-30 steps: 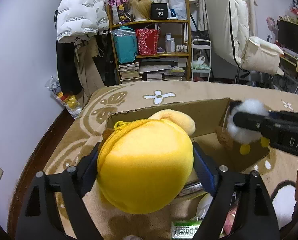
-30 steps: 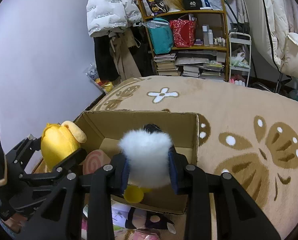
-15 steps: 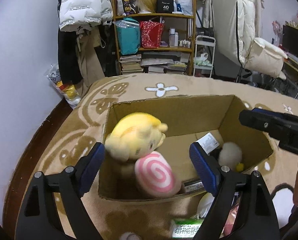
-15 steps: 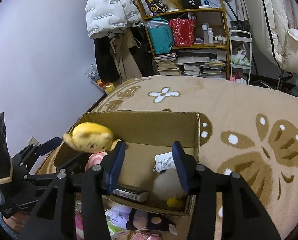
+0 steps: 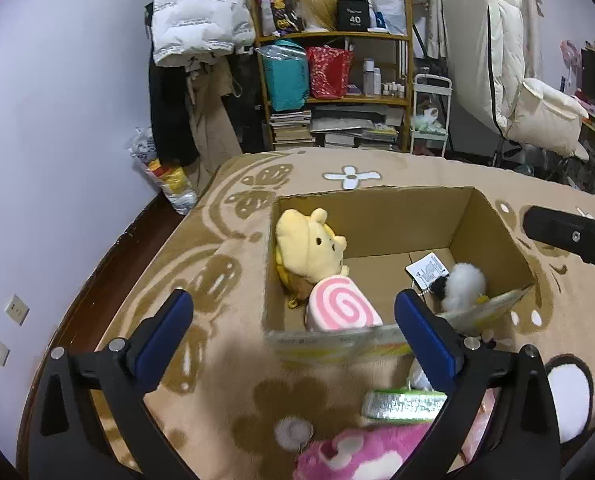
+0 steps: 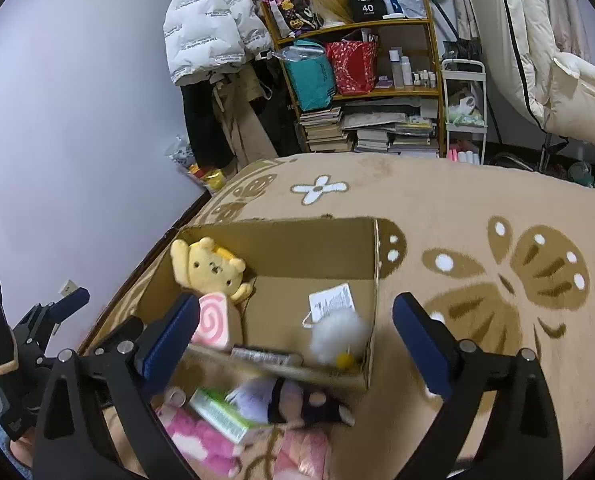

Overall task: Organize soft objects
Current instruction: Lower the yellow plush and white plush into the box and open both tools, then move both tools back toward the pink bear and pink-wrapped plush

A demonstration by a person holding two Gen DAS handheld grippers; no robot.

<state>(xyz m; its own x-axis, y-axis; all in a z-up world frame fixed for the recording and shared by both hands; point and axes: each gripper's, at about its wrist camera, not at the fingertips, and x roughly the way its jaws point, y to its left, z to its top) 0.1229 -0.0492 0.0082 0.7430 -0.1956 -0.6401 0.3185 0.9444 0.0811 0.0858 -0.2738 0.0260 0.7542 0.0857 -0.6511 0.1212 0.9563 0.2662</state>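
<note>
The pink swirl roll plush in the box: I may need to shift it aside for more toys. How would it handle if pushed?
The pink swirl roll plush looks stuffed, so probably light and squashy. Its rounded shape might roll, though the yellow plush touching it and the cardboard box wall should limit that.

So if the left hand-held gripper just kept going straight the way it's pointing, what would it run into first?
Probably the near wall of the cardboard box, or the pink swirl plush just behind it. The left hand-held gripper, jaws wide and empty, aims there, though depth is hard to judge.
</note>
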